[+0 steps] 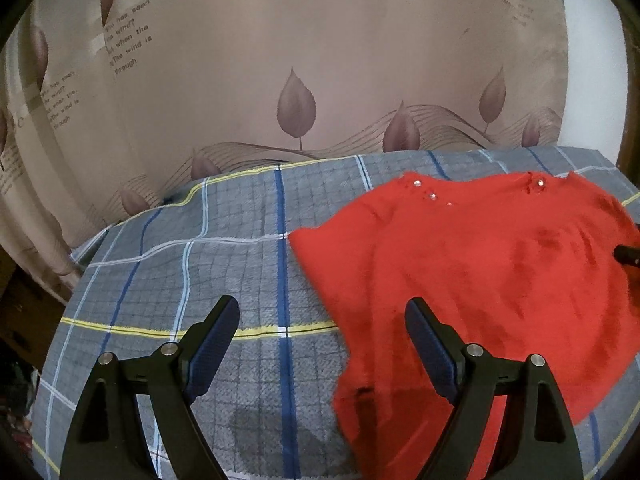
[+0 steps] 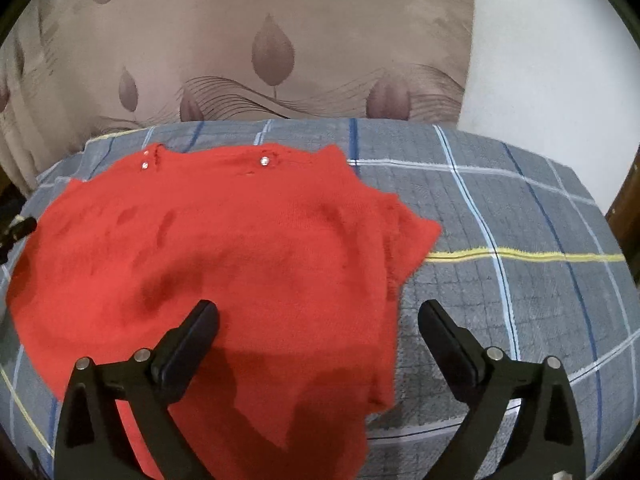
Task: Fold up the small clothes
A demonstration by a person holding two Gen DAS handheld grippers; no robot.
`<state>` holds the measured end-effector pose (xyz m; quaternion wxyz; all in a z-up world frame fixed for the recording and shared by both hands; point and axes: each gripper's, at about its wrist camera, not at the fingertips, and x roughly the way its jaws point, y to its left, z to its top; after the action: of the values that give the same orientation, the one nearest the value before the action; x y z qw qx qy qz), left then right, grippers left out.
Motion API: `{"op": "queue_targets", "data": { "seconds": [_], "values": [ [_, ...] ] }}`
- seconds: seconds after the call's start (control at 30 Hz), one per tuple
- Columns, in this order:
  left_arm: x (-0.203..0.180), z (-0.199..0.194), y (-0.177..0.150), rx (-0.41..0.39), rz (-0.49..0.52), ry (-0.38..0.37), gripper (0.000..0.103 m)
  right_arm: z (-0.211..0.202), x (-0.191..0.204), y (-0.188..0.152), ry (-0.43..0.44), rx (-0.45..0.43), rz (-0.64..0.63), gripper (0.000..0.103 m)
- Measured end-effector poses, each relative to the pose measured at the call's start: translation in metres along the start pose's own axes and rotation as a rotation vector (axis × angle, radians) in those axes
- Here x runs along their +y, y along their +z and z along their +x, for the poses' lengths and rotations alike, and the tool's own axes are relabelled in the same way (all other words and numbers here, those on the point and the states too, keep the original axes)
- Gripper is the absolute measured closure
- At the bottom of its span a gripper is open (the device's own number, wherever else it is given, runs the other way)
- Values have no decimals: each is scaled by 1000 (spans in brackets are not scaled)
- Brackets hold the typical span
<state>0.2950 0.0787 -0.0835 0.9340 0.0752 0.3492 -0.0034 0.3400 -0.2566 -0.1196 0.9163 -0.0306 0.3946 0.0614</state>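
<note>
Left gripper point(image 1: 322, 306): fingers spread wide, holding nothing; its right finger point(image 1: 430, 344) sits over the left edge of the red sweater point(image 1: 472, 276). One sweater, lying flat on the grey plaid blanket point(image 1: 192, 264), leaf-print curtain point(image 1: 256, 64) behind. Right gripper point(image 2: 320, 310): also wide open, empty, straddling the sweater's right edge; left finger point(image 2: 188, 344) over fabric, right finger point(image 2: 448, 340) over blanket.

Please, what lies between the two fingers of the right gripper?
In the right wrist view, the right gripper is open over the red top: its right edge lies between the fingers, then bare plaid cloth. Nothing else.
</note>
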Motion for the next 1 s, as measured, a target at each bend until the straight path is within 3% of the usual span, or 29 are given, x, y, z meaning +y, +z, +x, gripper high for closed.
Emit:
{"op": "queue_targets", "data": {
  "seconds": [0.23,0.37,0.47,0.57,0.6,0.63,0.87,1.0],
  "values": [
    [3,9,-1,21,-3,-7,18,0,-1,0,1,-1,4,4],
    [11,17,-1,54,-33,-70,18,0,-1,0,0,0,4,4],
    [19,27,-1,103,-71,-185,18,1,-1,0,-2,4,0,4],
    [32,46,-4,191,-151,-378,18,1,-1,-1,-3,7,-1,4],
    [39,57,-6,238,-204,-484,18,1,-2,-1,-3,7,0,4],
    [42,59,-7,234,-228,-522,18,2,-2,-1,-2,7,1,4],
    [57,80,1,234,-313,-694,20,4,0,-1,-11,17,-7,3],
    [50,86,6,237,-313,-750,20,6,0,-2,-12,22,-9,3]
  ]
}}
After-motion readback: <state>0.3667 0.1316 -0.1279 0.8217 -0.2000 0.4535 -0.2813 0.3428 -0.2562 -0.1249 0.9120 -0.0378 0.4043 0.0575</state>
